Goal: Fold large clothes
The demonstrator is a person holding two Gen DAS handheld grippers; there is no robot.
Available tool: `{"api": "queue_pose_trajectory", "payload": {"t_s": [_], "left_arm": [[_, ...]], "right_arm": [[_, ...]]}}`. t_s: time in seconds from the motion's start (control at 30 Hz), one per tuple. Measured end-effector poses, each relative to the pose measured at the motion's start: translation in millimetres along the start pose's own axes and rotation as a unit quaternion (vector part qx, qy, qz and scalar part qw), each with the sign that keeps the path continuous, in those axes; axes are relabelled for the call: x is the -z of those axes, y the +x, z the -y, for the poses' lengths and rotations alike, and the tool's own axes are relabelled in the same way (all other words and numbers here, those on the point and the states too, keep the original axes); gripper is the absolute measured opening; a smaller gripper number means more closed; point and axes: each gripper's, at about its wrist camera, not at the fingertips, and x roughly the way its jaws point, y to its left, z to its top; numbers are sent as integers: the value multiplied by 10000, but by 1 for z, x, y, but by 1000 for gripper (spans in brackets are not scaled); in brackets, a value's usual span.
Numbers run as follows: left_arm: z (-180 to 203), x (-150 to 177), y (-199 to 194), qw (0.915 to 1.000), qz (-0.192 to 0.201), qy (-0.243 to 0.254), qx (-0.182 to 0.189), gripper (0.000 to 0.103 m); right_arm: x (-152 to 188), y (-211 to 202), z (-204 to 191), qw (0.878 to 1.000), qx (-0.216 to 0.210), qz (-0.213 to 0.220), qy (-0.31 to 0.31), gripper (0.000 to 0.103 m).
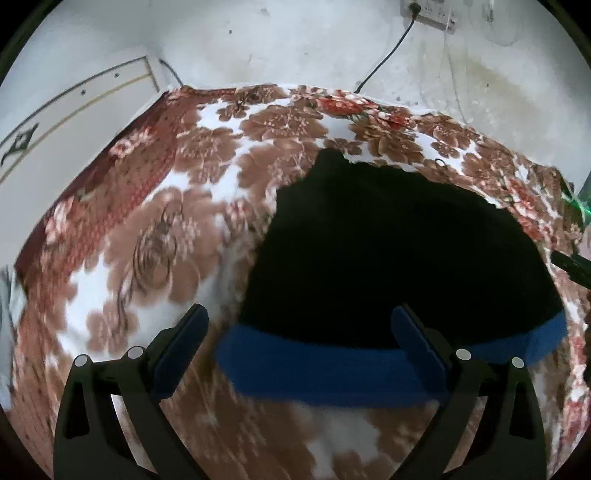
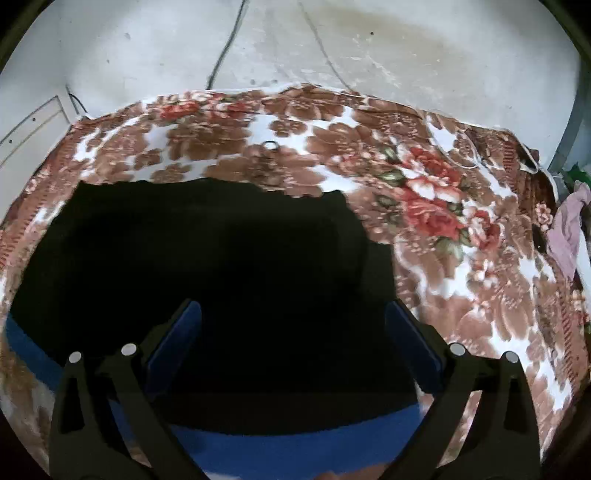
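A black garment [image 1: 388,251] with a blue band [image 1: 317,369] along its near edge lies flat on a floral blanket [image 1: 155,229]. In the left wrist view my left gripper [image 1: 299,325] is open above the band's left end, holding nothing. In the right wrist view the same black garment [image 2: 207,258] fills the lower left, its blue band [image 2: 295,439] at the bottom. My right gripper [image 2: 293,317] hovers open over the garment near its right edge, empty. The other gripper's dark tip [image 1: 570,264] shows at the right edge of the left wrist view.
The brown, red and white floral blanket [image 2: 461,236] covers a bed against a pale stained wall [image 2: 369,44]. A black cable [image 1: 388,55] runs down from a wall socket [image 1: 428,11]. A white headboard [image 1: 66,110] stands at left. Pink cloth [image 2: 565,229] lies beyond the bed's right edge.
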Motion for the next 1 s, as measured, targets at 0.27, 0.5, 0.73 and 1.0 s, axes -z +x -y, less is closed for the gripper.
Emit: {"api": "queue_pose_trajectory", "payload": {"t_s": [0.27, 0.5, 0.73, 1.0], "left_arm": [[-19, 76, 3, 9895, -184, -1368, 419, 97], [-19, 113, 28, 9668, 205, -2363, 947, 97], [-11, 97, 63, 9655, 550, -2301, 1092, 97], [-17, 61, 99, 9562, 737, -2643, 1020, 97]], "right_arm": [[11, 5, -40, 9989, -241, -42, -393, 98], [26, 36, -73, 9979, -311, -407, -393, 98], [33, 52, -84, 9964, -349, -607, -474, 98], [31, 69, -85, 9956, -361, -695, -513, 98]]}}
